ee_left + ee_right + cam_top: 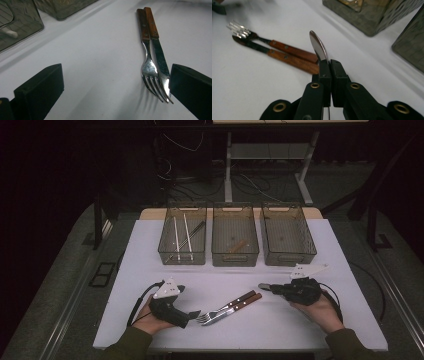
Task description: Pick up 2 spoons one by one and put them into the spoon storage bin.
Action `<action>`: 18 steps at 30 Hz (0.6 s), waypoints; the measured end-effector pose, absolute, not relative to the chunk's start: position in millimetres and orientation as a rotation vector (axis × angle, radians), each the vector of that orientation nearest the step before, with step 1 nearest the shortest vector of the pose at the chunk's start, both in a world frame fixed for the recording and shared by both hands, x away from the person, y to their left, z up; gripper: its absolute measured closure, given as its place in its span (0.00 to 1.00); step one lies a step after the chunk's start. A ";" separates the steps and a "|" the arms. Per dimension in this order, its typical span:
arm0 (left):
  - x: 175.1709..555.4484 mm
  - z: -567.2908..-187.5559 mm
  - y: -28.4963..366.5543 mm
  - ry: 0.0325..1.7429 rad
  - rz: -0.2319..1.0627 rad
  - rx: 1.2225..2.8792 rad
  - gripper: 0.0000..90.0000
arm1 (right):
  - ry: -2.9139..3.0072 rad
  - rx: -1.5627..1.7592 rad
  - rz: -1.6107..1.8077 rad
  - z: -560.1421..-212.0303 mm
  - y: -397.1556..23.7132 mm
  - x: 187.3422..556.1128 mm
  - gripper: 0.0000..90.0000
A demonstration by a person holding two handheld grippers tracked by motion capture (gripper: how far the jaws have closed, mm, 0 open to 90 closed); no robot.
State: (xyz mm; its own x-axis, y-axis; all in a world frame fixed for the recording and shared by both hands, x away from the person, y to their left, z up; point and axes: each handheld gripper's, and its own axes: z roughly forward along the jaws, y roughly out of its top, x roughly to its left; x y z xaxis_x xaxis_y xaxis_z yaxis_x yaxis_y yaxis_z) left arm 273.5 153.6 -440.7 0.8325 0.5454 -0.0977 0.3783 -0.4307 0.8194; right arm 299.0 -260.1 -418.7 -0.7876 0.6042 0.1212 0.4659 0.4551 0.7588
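The right gripper (329, 67) is clamped on a spoon (318, 46), its jaws pressed together on the metal so that the rounded bowl sticks out past the tips; in the high view this right gripper (263, 286) hangs low over the white table (300, 330) with the spoon pointing to the left, level with the tabletop

The left gripper (116, 82) stands wide open and holds nothing. Just to the right of it in the high view lie a fork (222, 309) and a knife (235, 309), side by side and touching, flat on the table between the two hands. Their long axis runs on a slant: the tines and blade tip point toward the left gripper (196, 313), the wooden handles toward the right one. In the left gripper view the fork tines (153, 86) sit close against the right-hand jaw rather than midway between the two

Three clear bins stand in a row at the far side. The left bin (182, 251) holds long thin sticks, the middle bin (235, 254) one small brownish piece, and the right bin (289, 251) looks empty. The right bin lies almost straight ahead of the hand with the spoon, so that hand seems best placed to carry the spoon forward and up to a bin, while the open left one is the nearer to the fork
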 end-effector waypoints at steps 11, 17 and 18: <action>273.8 -441.7 152.8 0.661 0.238 2.073 0.00 | 2.438 0.996 1.309 -404.9 -256.4 315.7 0.98; 273.8 -441.6 152.7 0.660 0.231 2.073 0.00 | 2.397 1.004 1.363 -396.0 -253.4 324.9 0.98; 273.9 -441.5 152.7 0.660 0.229 2.071 0.00 | 2.388 1.006 1.369 -394.3 -252.3 327.0 0.98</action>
State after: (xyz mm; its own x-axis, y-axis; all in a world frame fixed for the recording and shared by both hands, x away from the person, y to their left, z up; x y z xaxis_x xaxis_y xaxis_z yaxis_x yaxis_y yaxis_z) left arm 273.9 152.7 -441.5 0.8389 0.5368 -0.0897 0.3654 -0.4333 0.8239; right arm 327.0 -252.3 -394.3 -0.7445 0.6513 0.1465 0.4555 0.3352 0.8247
